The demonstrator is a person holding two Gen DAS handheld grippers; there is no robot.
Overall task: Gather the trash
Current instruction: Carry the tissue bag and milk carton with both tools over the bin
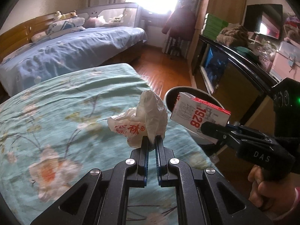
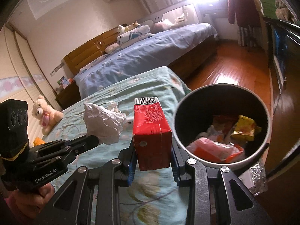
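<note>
Carton (image 2: 152, 142): red, barcode end up, upright, clamped between the pads of the right gripper (image 2: 152, 161); in the left wrist view at 3 o'clock, white face printed 1928.
Crumpled bag (image 1: 142, 120): white plastic with red print, pinched in the left gripper (image 1: 152, 140), jaws clenched tight on it, held above the bedspread; at 9 o'clock of the carton in the right wrist view.
Bin (image 2: 180, 131): round, dark inside, at 3 o'clock of the carton, just beside the bed's edge; wrappers in orange, pink and yellow lying at the bottom.
Bedspread (image 1: 56, 116): teal, floral, below both grippers.
Tissue (image 2: 113, 106): white, crumpled, resting on the bedspread at 11 o'clock of the carton.
Teddy bear (image 2: 45, 116): cream, seated at 9 o'clock, well apart.
Blue bed (image 1: 78, 50): at 11 o'clock, across a strip of wooden floor (image 1: 165, 69).
</note>
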